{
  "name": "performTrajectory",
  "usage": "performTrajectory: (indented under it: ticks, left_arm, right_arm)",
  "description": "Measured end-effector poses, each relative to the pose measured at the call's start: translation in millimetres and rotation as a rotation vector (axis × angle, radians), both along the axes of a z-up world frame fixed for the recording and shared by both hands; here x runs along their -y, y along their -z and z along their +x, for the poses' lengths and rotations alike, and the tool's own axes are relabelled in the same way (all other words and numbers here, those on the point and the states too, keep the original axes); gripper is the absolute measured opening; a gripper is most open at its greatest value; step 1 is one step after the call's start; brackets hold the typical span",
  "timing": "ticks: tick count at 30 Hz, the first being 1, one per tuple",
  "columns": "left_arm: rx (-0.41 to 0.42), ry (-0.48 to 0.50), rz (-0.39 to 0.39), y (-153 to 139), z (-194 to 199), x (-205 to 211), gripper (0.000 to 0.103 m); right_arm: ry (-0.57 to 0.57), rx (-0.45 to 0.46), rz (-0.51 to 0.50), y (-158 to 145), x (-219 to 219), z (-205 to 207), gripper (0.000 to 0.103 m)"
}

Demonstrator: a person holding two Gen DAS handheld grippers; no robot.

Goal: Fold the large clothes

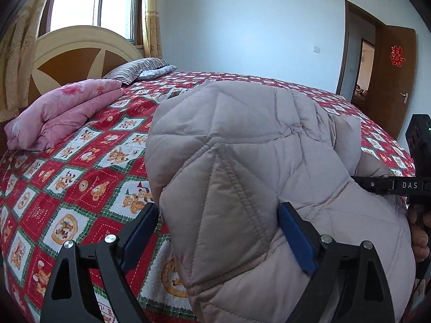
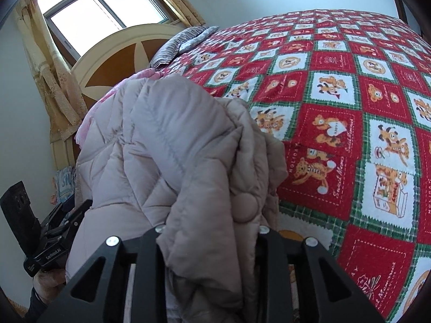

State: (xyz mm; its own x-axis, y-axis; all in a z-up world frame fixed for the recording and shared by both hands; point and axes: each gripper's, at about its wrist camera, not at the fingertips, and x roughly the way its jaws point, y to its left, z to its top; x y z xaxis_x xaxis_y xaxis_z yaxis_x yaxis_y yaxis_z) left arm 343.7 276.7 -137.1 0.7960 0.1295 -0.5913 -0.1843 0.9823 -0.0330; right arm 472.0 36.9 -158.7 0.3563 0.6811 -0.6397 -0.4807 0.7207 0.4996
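A large beige quilted down jacket (image 1: 242, 161) is held up above the bed. My left gripper (image 1: 218, 231) has its blue pads (image 1: 296, 239) set wide on either side of a thick fold of the jacket; the left pad stands apart from the cloth. In the right wrist view the jacket (image 2: 175, 148) hangs bunched, and my right gripper (image 2: 210, 242) is shut on a thick bundle of it, fingertips hidden by the cloth. The right gripper's body (image 1: 398, 185) shows at the right edge of the left wrist view, the left gripper's body (image 2: 54, 242) at lower left of the right wrist view.
The bed has a red and white checked bear-print cover (image 1: 67, 177), also seen in the right wrist view (image 2: 350, 107). A folded pink quilt (image 1: 62, 113) and striped pillows (image 1: 137, 71) lie near the headboard (image 1: 70, 59). A window with curtains (image 2: 89, 13) is behind. An open brown door (image 1: 390, 75) is at right.
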Motion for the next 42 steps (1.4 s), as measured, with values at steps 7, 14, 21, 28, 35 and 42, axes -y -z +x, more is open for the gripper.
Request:
performTrajectory:
  ticks: [7, 14, 21, 28, 35, 42]
  left_arm:
    - [-0.015, -0.042, -0.006, -4.5, -3.0, -2.7, 0.096]
    - [0.052, -0.041, 0.083, -42.2, -36.7, 14.2, 0.096]
    - [0.095, -0.025, 0.082, -65.6, -72.0, 29.0, 0.096]
    - [0.136, -0.028, 0.047, -76.2, -98.6, 35.6, 0.096]
    - [0.156, -0.021, 0.017, -77.1, -109.6, 40.4, 0.096]
    - [0.164, -0.017, 0.002, -76.6, -115.6, 39.4, 0.096]
  right_arm:
    - [0.04, 0.005, -0.022, -1.8, 6.9, -0.5, 0.057]
    - [0.085, 0.167, -0.048, -50.5, 20.9, -40.1, 0.075]
    - [0.085, 0.3, -0.057, -82.2, 28.5, -89.1, 0.076]
    - [0.097, 0.376, -0.071, -92.4, 36.1, -126.3, 0.077]
    - [0.126, 0.441, -0.078, -101.6, 40.7, -147.7, 0.082]
    - [0.113, 0.453, -0.083, -100.8, 37.4, -155.8, 0.082]
